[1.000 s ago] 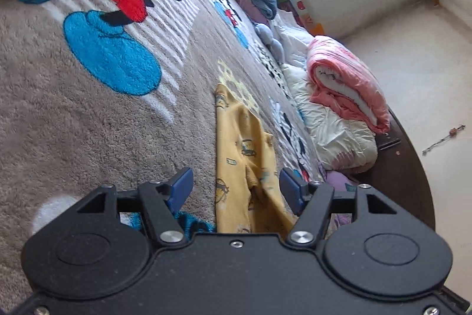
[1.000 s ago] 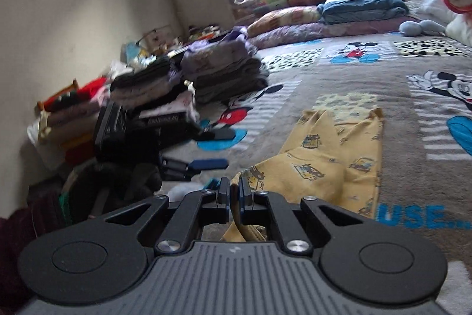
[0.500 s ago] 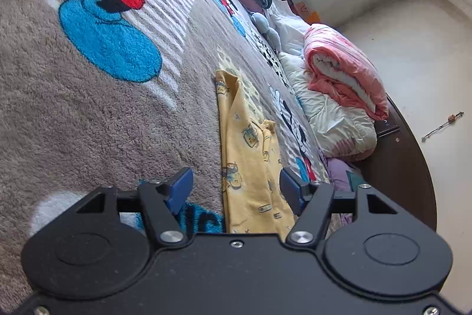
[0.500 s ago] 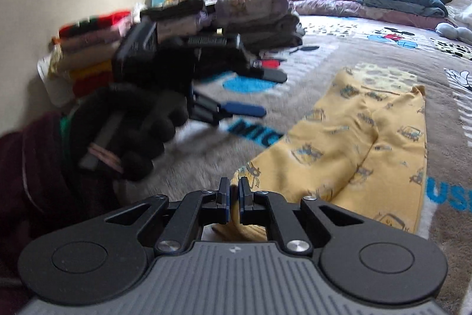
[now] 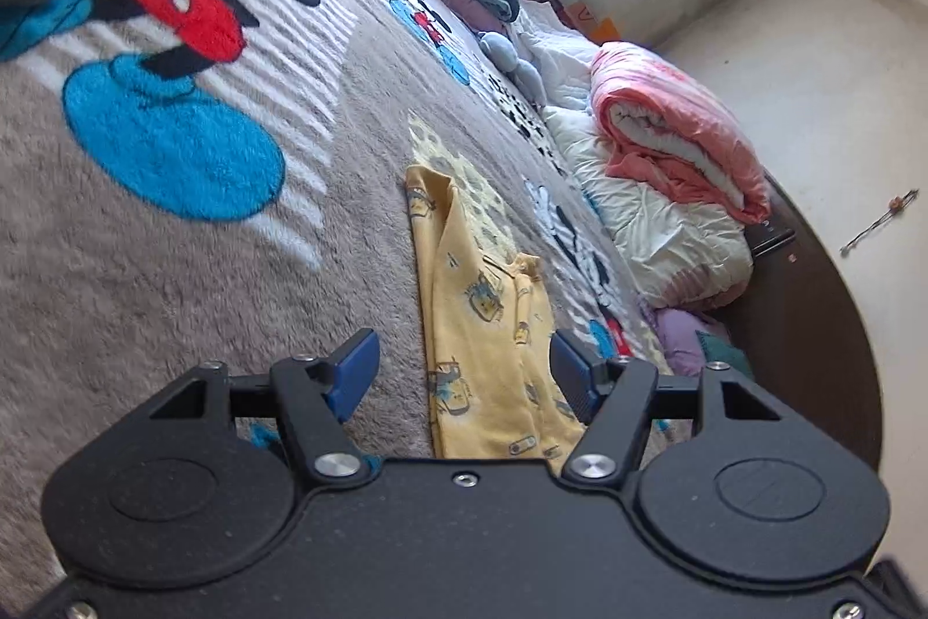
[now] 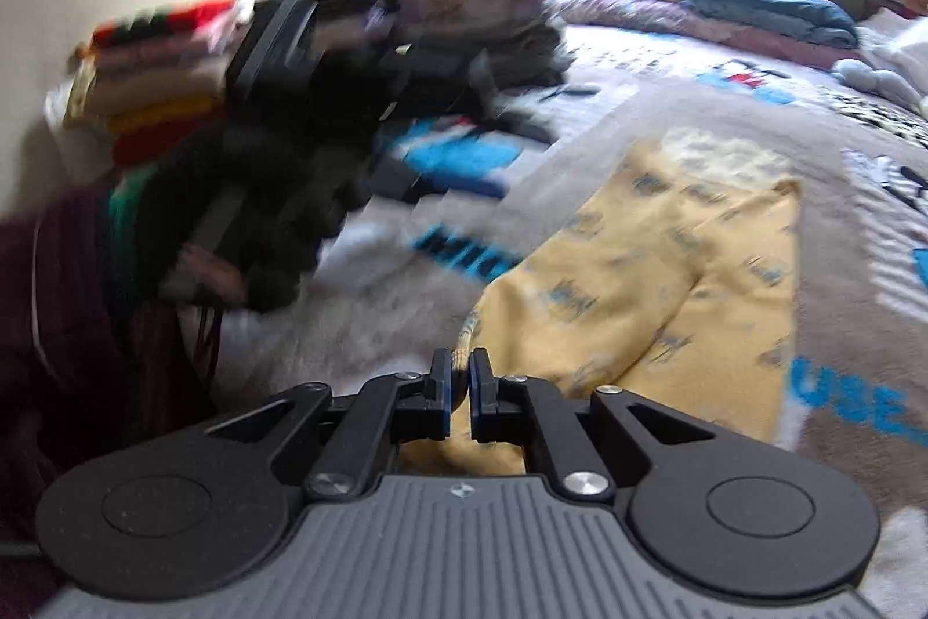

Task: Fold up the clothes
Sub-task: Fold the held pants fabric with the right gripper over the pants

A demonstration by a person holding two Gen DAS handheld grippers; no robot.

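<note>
A yellow printed garment (image 5: pixel 481 323) lies flat on the grey cartoon blanket (image 5: pixel 145 271). In the left wrist view my left gripper (image 5: pixel 461 372) hangs open above the garment's near end, with nothing between its blue pads. In the right wrist view my right gripper (image 6: pixel 458 381) is shut on the near edge of the yellow garment (image 6: pixel 667 282), and a fold of cloth shows between its pads. The other gripper and a gloved hand (image 6: pixel 278 189) appear blurred at the left of that view.
Stacks of folded clothes (image 6: pixel 151 97) stand against the wall on the left. A pink rolled quilt (image 5: pixel 673 126) on white bedding (image 5: pixel 667 236) lies along the bed's far edge, with pillows (image 6: pixel 771 4) under the window. Bare floor (image 5: pixel 841 97) lies past the dark bed frame.
The yellow garment went from bunched and lifted to spread out flat on the blanket. The right gripper shifted and rolled, so the left hand now looms nearer and blurred in its view.
</note>
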